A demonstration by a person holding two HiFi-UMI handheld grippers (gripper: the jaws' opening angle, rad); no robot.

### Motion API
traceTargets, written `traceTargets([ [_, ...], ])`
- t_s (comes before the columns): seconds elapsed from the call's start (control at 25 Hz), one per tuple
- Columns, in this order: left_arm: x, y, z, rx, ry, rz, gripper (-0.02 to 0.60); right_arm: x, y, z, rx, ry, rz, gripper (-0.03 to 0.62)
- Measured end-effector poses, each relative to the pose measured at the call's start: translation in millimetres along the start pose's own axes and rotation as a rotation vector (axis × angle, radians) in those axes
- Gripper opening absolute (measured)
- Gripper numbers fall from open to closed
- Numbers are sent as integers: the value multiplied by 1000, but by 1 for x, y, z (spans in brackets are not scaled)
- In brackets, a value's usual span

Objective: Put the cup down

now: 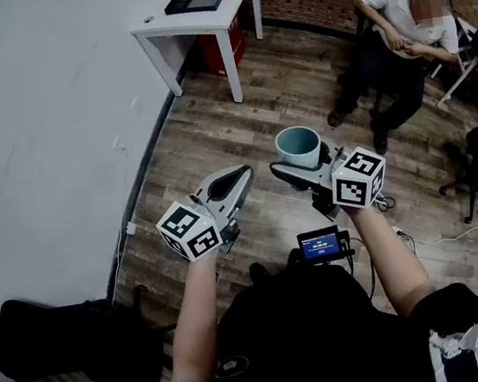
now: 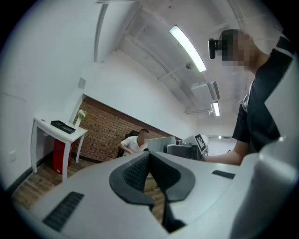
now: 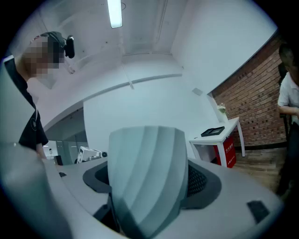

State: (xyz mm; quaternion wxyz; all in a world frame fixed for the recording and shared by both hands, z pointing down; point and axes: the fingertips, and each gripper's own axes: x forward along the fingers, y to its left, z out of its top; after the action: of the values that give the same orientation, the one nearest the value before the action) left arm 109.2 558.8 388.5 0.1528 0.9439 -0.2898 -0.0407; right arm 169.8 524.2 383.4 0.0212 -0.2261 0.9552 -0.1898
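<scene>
A pale teal faceted cup (image 1: 298, 145) is held upright in the air over the wooden floor, between the jaws of my right gripper (image 1: 306, 160), which is shut on it. In the right gripper view the cup (image 3: 147, 172) fills the space between the dark pads (image 3: 201, 182) and hides most of them. My left gripper (image 1: 226, 185) hangs level beside it to the left, apart from the cup. Its dark pads (image 2: 135, 172) meet at the tips with nothing between them. In the left gripper view the cup (image 2: 161, 144) and the right gripper show ahead.
A small white table (image 1: 185, 25) with a flat black item (image 1: 195, 1) stands at the far wall, a red box (image 1: 223, 47) under it. A person (image 1: 398, 33) sits by the brick wall at upper right. Cables lie on the floor (image 1: 424, 238).
</scene>
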Motion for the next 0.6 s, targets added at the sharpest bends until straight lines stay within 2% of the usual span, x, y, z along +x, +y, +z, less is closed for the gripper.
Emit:
traceTargets([
  [0.6,8,4,0,-2,4,-5,8,-2,-13,1,47,-28,-9,396],
])
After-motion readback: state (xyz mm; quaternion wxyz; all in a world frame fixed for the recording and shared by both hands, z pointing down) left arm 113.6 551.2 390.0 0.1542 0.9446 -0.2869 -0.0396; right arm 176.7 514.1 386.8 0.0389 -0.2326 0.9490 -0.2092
